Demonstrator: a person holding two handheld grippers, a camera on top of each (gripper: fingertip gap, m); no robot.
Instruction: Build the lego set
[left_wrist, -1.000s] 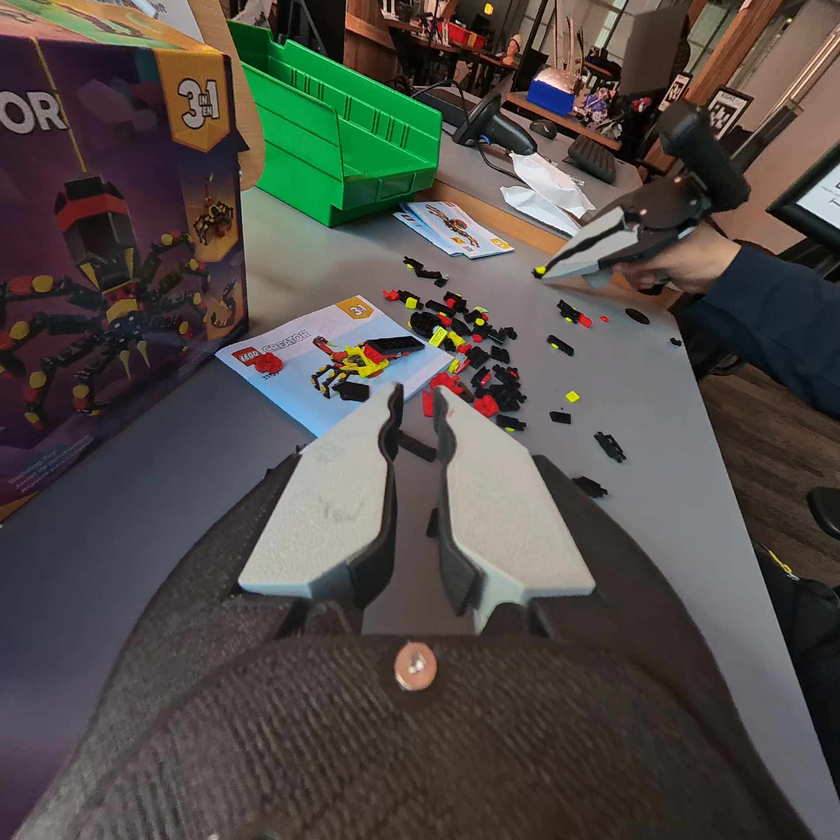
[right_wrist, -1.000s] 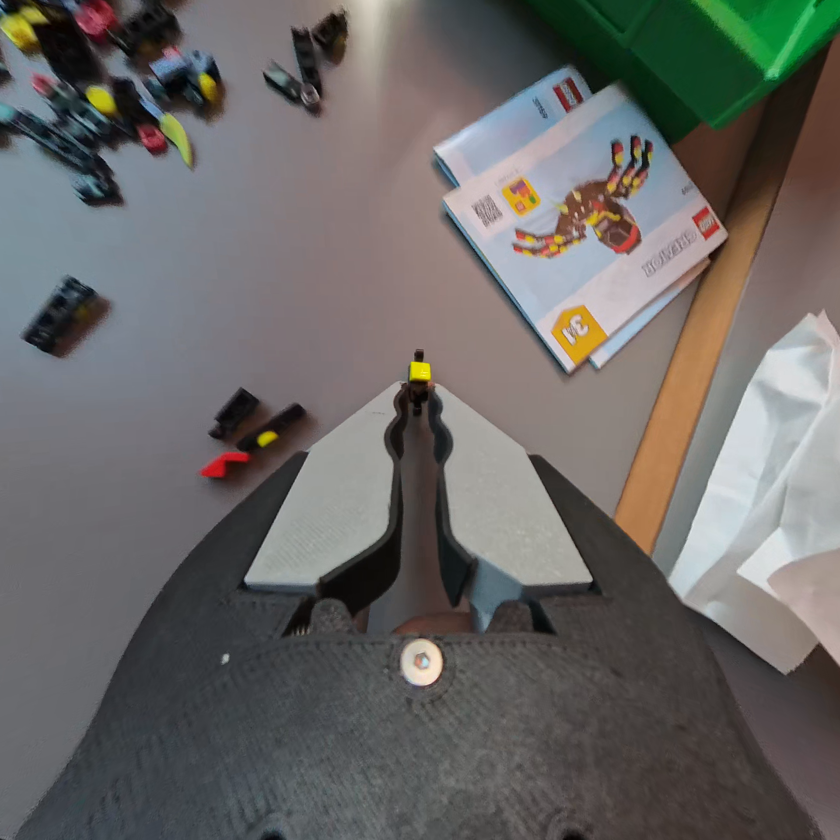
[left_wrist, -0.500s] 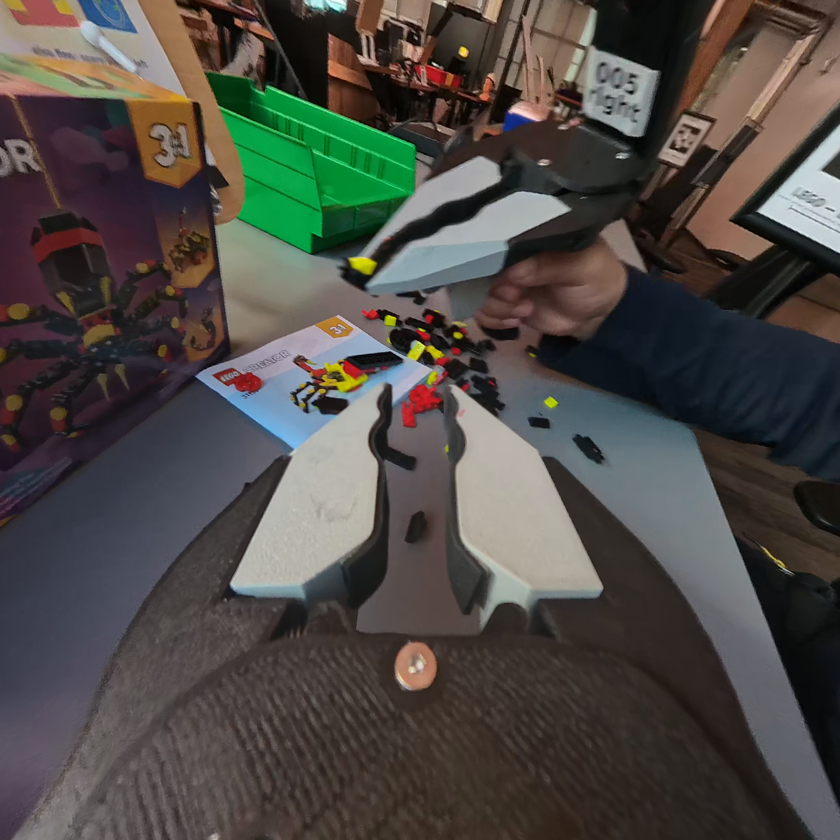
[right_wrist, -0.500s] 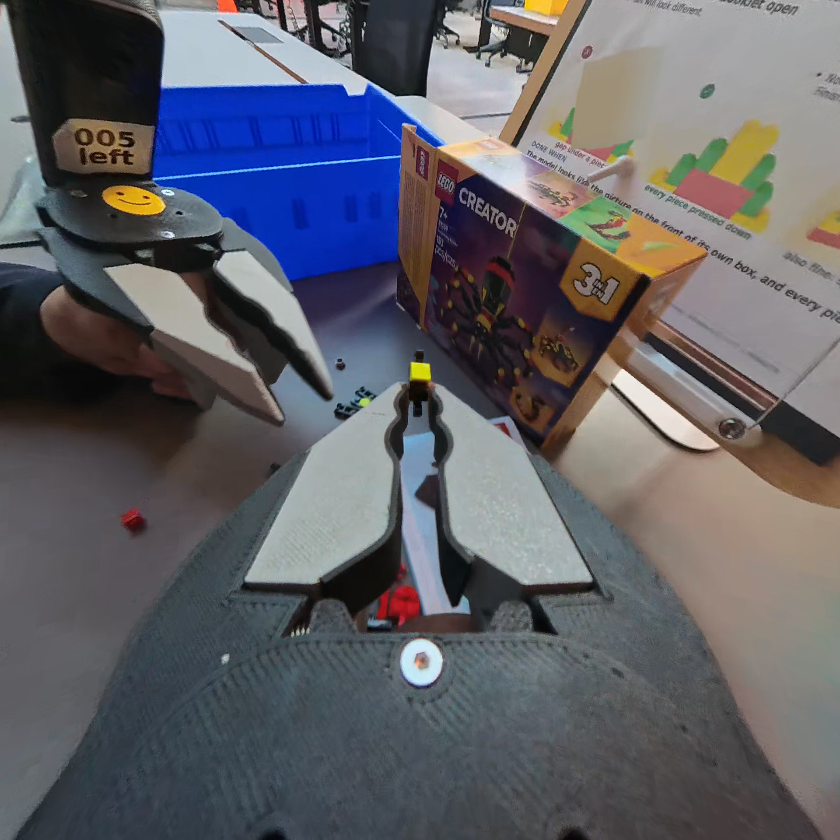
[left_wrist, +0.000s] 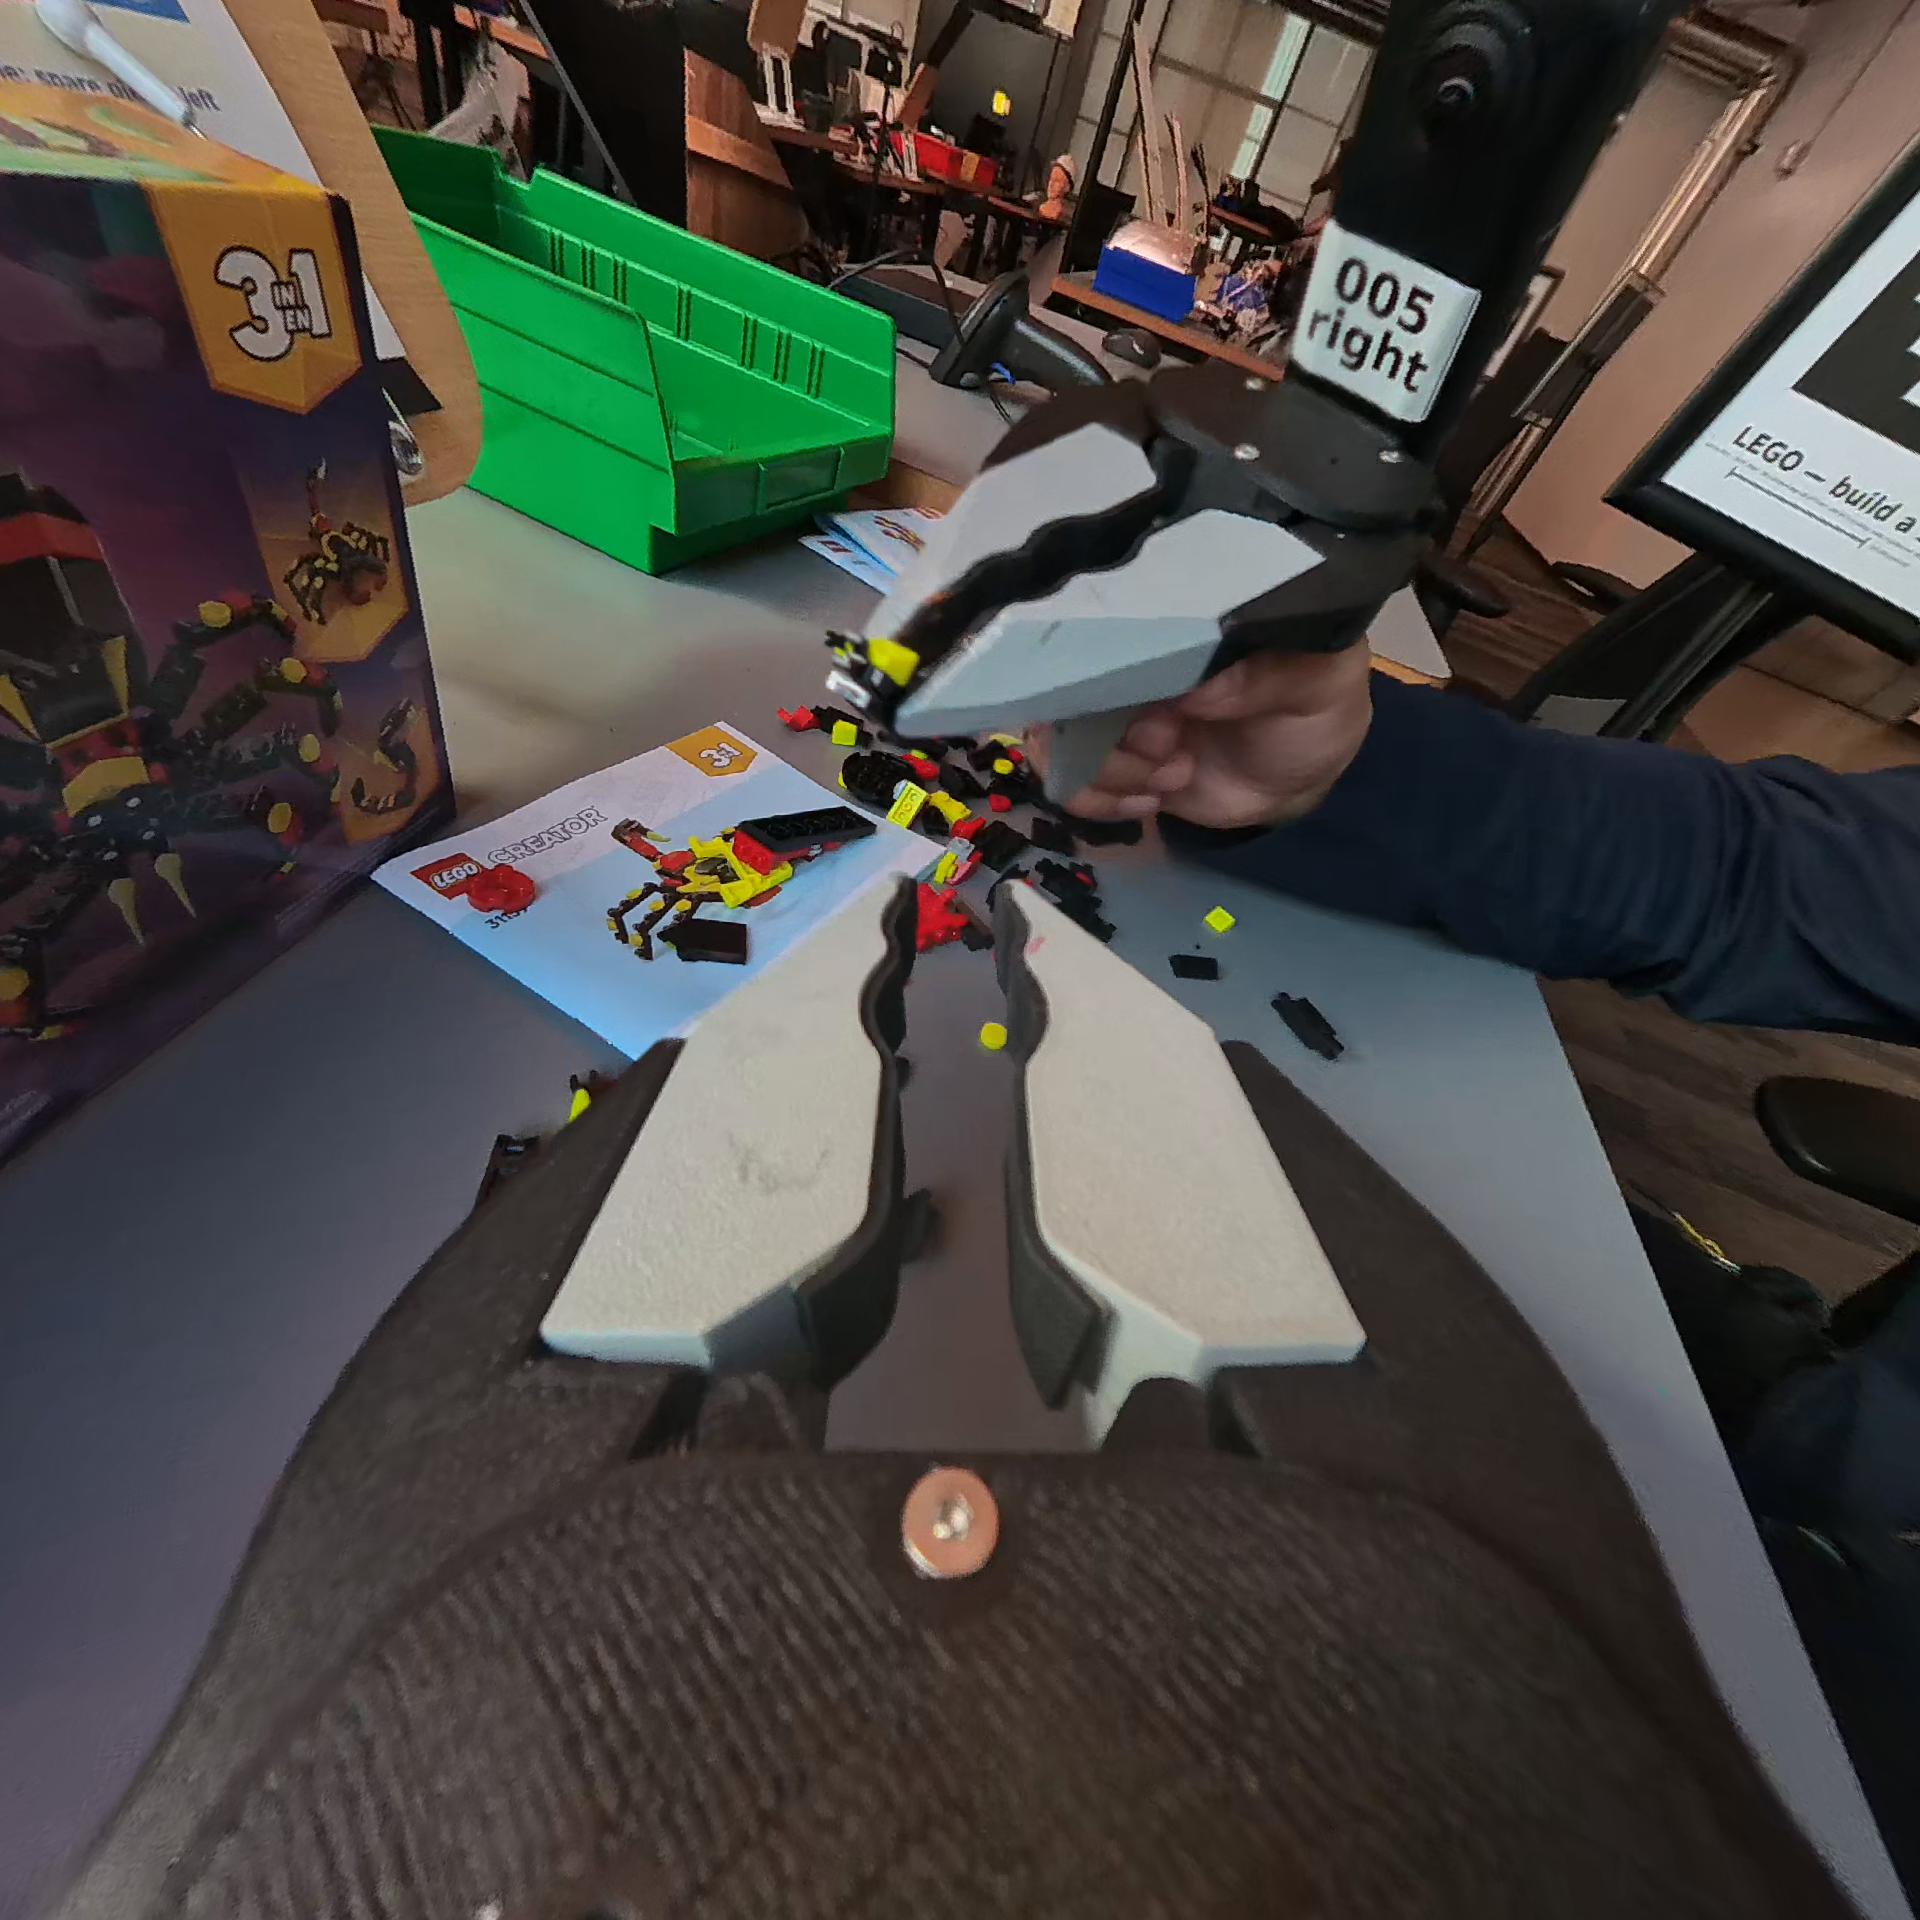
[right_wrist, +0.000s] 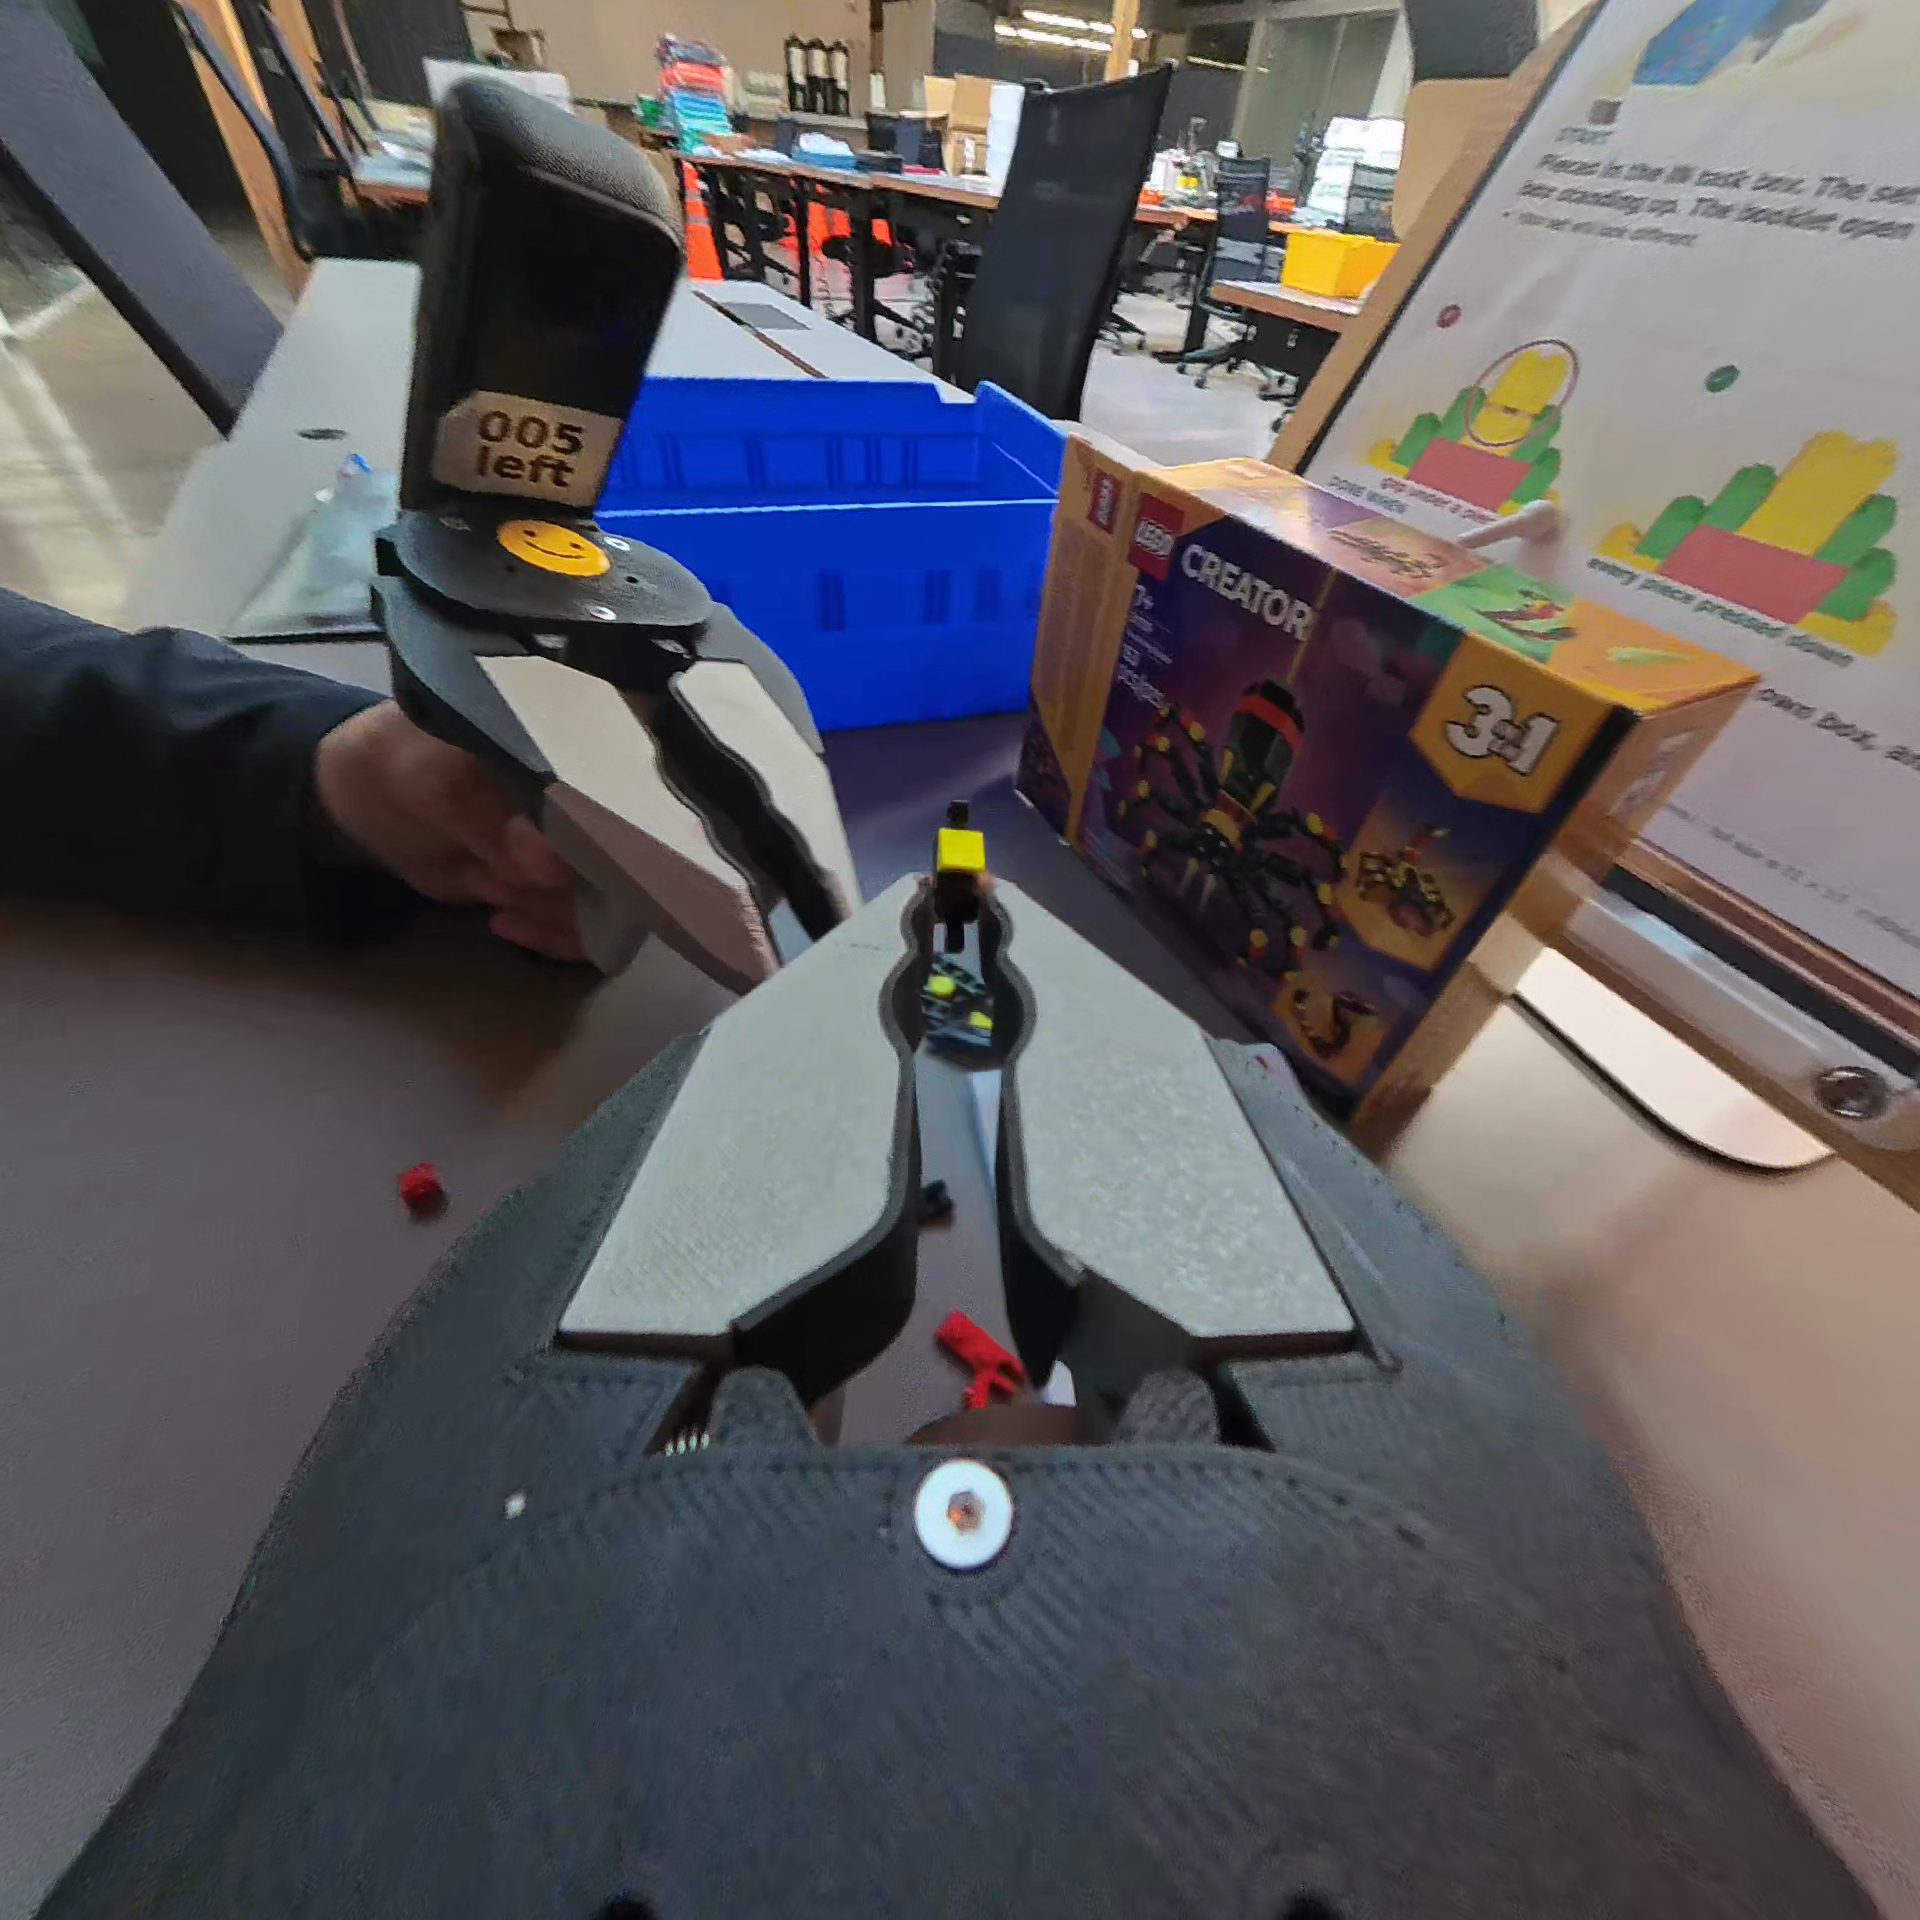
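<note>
Right wrist view: the yellow-and-black piece (right_wrist: 958, 868) sits clenched at the right gripper (right_wrist: 958, 914) tips, lifted above the table (right_wrist: 208, 1091) and now facing the left gripper (right_wrist: 769, 831), whose jaws hang apart and empty. A second ago it pointed down at a booklet; it has swung round above the loose bricks (left_wrist: 966, 790), likely for a handover or join.
</note>
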